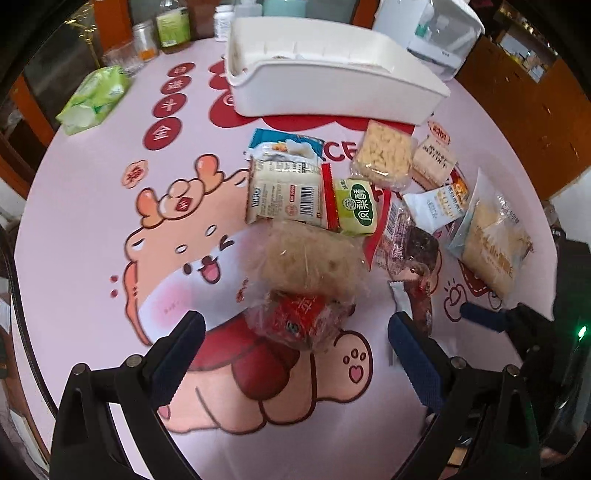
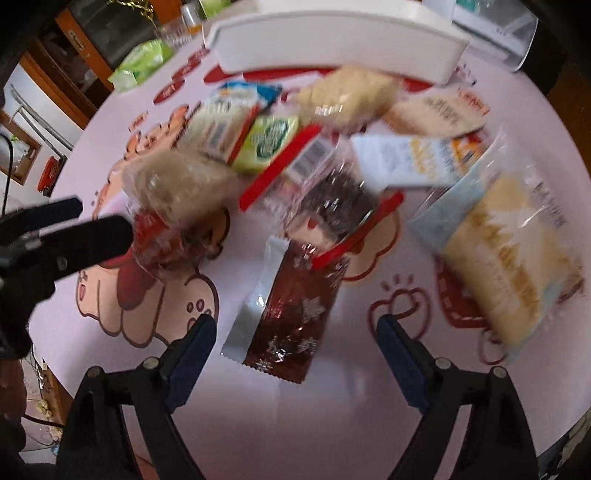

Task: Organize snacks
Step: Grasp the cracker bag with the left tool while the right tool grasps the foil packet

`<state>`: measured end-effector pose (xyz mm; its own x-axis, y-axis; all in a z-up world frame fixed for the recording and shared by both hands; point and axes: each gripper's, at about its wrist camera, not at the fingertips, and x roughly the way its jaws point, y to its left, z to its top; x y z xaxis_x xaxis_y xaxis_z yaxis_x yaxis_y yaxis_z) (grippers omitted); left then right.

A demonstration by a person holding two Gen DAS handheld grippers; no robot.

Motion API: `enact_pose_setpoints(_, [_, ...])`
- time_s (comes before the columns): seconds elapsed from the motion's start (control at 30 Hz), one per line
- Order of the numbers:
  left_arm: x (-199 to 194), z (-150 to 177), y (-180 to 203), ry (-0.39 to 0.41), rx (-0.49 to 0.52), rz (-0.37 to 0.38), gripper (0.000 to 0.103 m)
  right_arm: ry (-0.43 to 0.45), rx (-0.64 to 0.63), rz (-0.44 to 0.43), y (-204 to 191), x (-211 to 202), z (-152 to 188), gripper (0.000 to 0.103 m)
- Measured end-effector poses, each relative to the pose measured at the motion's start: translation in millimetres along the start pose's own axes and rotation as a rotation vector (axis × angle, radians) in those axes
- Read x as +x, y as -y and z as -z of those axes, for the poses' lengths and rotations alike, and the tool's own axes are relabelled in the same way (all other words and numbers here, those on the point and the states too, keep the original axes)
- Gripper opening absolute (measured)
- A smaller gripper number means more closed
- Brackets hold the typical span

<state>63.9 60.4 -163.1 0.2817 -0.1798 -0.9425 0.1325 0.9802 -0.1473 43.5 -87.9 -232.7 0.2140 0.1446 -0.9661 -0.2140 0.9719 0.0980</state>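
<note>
A pile of snack packs lies on the pink cartoon tablecloth [image 1: 92, 229] in front of a white bin [image 1: 332, 74]. My left gripper [image 1: 295, 336] points down, open, its fingers astride a clear bag holding a red-wrapped snack [image 1: 299, 325] and a beige fluffy cake [image 1: 306, 258]; the pads are clear of it. My right gripper [image 2: 297, 336] is open too, over a dark red foil packet [image 2: 291, 306] with a silver edge, which lies between its fingers untouched. The left gripper [image 2: 88, 218] shows at the left of the right wrist view.
Behind these lie a green packet [image 1: 356, 208], a white barcoded pack [image 1: 284, 192], a biscuit pack [image 1: 384, 155] and a large yellow pastry bag [image 1: 491, 240]. A green tissue pack [image 1: 94, 98], jars [image 1: 171, 26] and a white appliance [image 1: 432, 29] stand at the far table edge.
</note>
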Motion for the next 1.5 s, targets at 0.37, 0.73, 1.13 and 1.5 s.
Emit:
enact_pose_setpoints(0.37, [45.4,-23.3,11.8,-0.066,0.050,-0.024,0.099,0.037,-0.090,0.093,-19.8,4.6,2.7,0.062])
enact_pose_setpoints(0.73, [74.1,-43.2,11.5,-0.107,0.029,-0.029,0.091,0.048,-0.090,0.091,-20.6,3.0,0.7,0.047])
enact_pose_setpoints(1.13, [70.6,-42.9,3.7,-0.088,0.007,-0.025,0.074,0.043,-0.099,0.065,-13.5,2.1,-2.8,0.040])
enact_pose_setpoints(1.5, [18.2,-23.8,6.5,-0.038,-0.003,-0.028,0.074,0.076,-0.096,0.007,-0.3,-30.4,-2.4,0.039])
